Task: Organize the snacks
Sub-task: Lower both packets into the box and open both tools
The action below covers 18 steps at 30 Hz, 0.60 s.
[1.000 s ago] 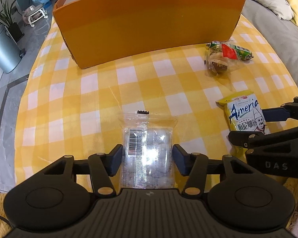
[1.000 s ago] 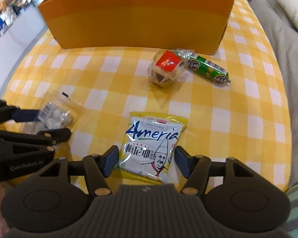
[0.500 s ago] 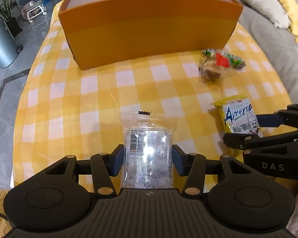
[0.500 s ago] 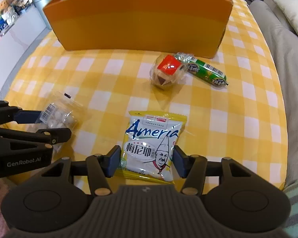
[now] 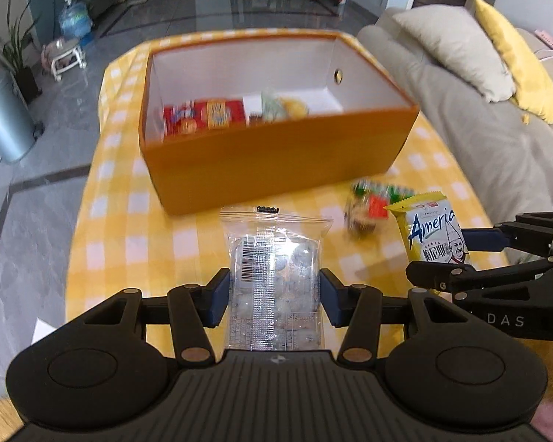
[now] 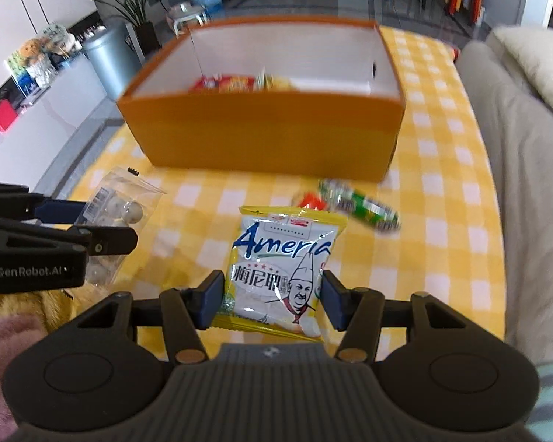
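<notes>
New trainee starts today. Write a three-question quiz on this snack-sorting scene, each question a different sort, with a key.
1. True or false: the orange box already holds snacks.
2. The right gripper holds: A) the green sausage B) the yellow packet C) nothing.
3. Fill in: the left gripper is shut on the clear ____.

Key: 1 true; 2 B; 3 bag.

Clear bag of white balls [image 5: 274,276] and yellow-white packet [image 6: 280,276] held aloft; orange box [image 5: 276,162] partly filled.
</notes>
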{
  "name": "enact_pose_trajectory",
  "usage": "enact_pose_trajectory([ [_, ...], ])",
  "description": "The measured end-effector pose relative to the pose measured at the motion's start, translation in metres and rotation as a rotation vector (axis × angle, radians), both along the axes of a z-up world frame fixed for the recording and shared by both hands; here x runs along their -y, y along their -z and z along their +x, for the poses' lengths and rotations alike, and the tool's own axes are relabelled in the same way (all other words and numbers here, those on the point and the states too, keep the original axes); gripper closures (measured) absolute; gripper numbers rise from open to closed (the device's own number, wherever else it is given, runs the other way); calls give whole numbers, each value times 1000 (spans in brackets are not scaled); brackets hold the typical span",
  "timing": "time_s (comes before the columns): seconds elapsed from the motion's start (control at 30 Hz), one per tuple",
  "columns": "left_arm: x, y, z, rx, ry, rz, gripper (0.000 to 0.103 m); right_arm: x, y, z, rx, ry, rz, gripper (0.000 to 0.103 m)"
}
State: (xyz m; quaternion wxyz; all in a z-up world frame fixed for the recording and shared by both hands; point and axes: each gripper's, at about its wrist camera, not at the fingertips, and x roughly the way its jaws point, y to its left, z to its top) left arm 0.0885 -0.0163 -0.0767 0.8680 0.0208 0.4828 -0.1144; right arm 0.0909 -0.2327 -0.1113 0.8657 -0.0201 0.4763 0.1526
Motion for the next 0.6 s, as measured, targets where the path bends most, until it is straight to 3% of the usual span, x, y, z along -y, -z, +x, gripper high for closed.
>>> enact_pose_trajectory([
  [0.33, 6, -62, 46, 93, 39, 30, 45, 5, -64, 40, 144, -37, -10, 49],
  [0.6, 19, -83, 96, 143, 69, 100, 45, -3, -92, 94, 216, -46, -52, 49],
])
